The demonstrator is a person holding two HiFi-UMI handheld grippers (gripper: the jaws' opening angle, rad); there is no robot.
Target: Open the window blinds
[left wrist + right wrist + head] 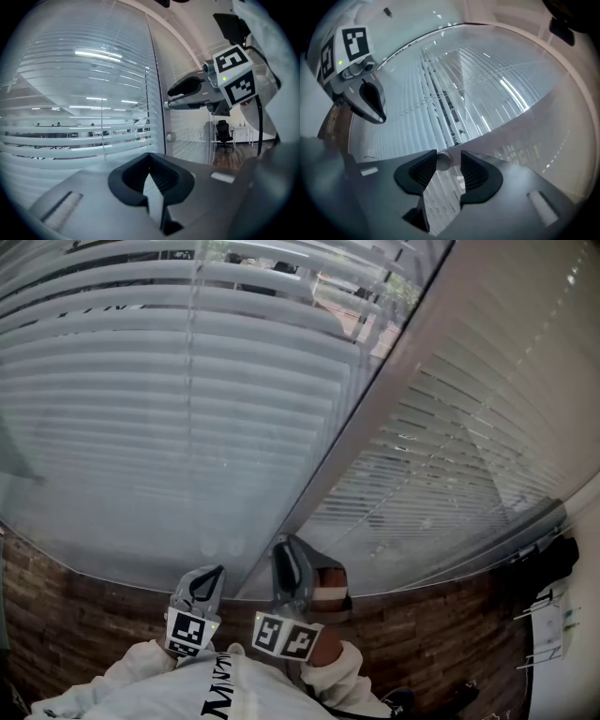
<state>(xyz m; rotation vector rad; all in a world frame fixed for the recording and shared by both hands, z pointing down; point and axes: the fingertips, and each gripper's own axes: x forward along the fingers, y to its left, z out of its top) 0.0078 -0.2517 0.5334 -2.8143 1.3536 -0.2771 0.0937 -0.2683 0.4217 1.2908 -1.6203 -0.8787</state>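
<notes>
Head view steeply down, gripper views level and close, all on blinds.

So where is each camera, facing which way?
Head view: on the person's head, looking steeply down at the blinds; left gripper, right gripper and white sleeves show.
Left gripper view: on that gripper, along its shut jaws toward the blinds; right gripper shows at right.
Right gripper view: on that gripper, along its open jaws, round knob between them; left gripper upper left.
Shared: both gripper views show the knob.

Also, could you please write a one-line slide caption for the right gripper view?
Right gripper, jaws open, facing the window blinds, with a small round knob seen between the jaws.
</notes>
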